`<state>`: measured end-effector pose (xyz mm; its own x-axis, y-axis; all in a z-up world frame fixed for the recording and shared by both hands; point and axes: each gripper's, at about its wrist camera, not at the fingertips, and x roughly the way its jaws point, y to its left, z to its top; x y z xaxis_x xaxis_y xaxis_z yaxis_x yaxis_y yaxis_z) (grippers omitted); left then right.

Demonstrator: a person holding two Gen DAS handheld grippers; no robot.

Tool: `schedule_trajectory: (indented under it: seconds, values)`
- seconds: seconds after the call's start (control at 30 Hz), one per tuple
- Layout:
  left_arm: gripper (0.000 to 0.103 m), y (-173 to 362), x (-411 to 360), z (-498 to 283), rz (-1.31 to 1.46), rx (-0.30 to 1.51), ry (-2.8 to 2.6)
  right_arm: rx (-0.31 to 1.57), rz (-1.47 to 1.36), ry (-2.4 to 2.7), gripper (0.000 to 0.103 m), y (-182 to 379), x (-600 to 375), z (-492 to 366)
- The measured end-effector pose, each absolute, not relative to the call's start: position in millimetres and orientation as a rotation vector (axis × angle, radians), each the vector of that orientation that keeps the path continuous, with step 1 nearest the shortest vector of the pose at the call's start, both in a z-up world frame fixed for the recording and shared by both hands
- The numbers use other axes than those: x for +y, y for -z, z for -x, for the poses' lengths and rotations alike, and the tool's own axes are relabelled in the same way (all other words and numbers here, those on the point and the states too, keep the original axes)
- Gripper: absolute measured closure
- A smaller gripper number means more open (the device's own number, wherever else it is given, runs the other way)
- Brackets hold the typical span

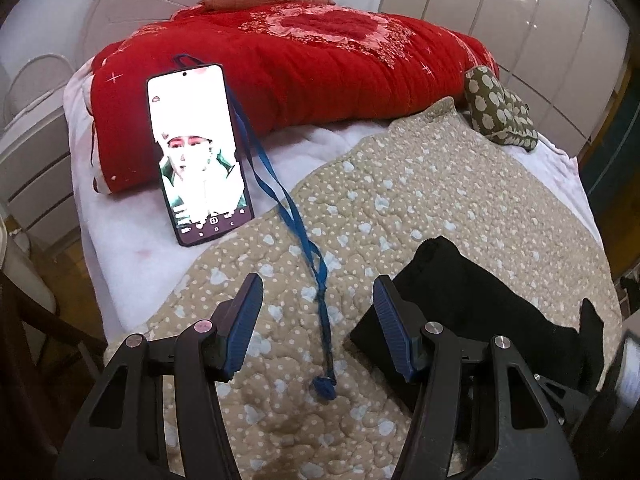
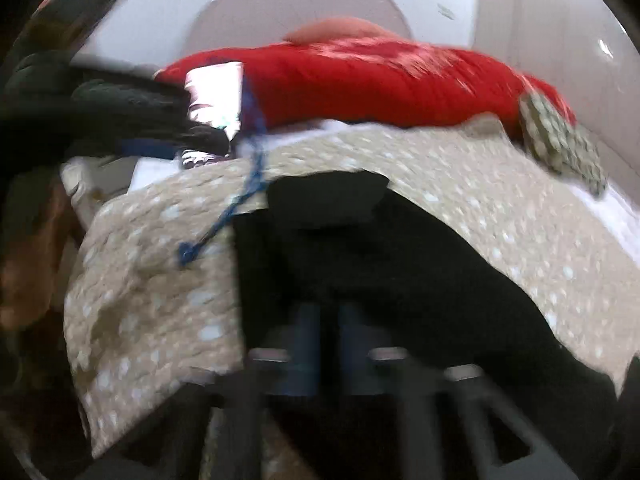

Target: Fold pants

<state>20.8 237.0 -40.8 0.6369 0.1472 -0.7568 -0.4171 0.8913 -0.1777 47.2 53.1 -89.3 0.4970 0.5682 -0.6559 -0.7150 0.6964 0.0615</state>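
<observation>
The left wrist view is sharp and evenly lit by soft indoor light, with bright glare spots on the glossy wardrobe doors (image 1: 532,12) and an overexposed phone screen (image 1: 198,152). The right wrist view is heavily motion-blurred throughout. Both views bend strongly at the edges and darken in the corners.
</observation>
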Motion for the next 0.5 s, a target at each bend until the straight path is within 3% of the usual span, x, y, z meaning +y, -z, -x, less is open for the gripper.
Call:
schedule_trajectory:
  seconds: [0.1, 0.37, 0.5]
  values:
    - [0.046, 39.3, 241.5, -18.1, 0.367, 0.814, -0.334, 0.751, 0.06, -0.863, 0.099, 79.4, 34.4, -55.1]
    - [0.046, 43.3, 231.0, -21.4, 0.362, 0.819, -0.304, 0.839, 0.069, -0.933, 0.095, 93.9, 49.2, -48.4]
    - [0.046, 43.4, 210.5, -19.5, 0.31, 0.793, -0.259, 0.741, 0.004, -0.902, 0.092, 52.0, 22.1, -61.6]
